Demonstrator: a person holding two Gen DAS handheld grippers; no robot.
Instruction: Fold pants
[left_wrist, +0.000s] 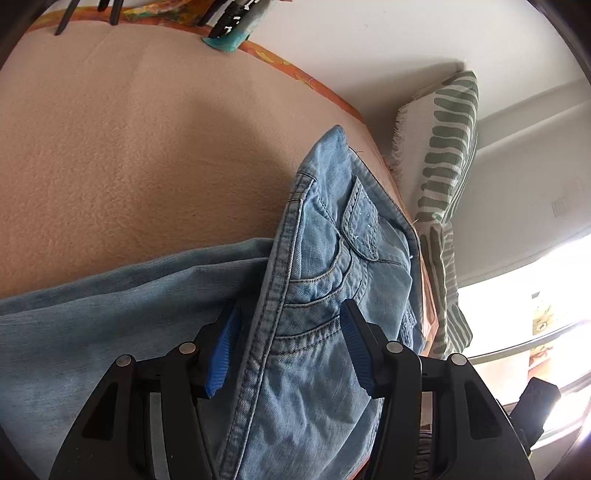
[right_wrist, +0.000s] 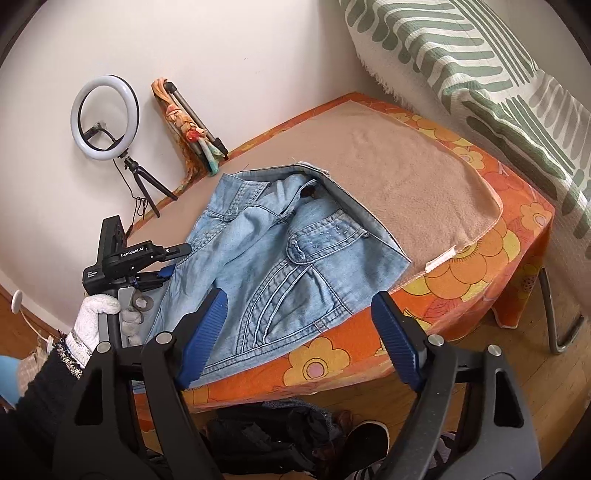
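Light blue denim pants (right_wrist: 280, 258) lie bunched on the beige blanket (right_wrist: 424, 177), waist and pockets upward, one corner hanging over the front edge. In the left wrist view the pants (left_wrist: 325, 258) fill the space between the blue pads, and a leg stretches off to the left. My left gripper (left_wrist: 290, 310) is shut on this thick fold; in the right wrist view the left gripper (right_wrist: 173, 262) sits at the pants' left edge, held by a white-gloved hand (right_wrist: 92, 321). My right gripper (right_wrist: 300, 297) hovers open over the front edge, nothing between its fingers.
An orange floral cover (right_wrist: 369, 350) drapes the surface under the blanket. A green-striped cushion (right_wrist: 480, 74) leans at the right end. A ring light on a tripod (right_wrist: 105, 118) and a scarf-wrapped stand (right_wrist: 184, 122) stand by the wall. Dark clothes and shoes (right_wrist: 295, 432) lie on the floor.
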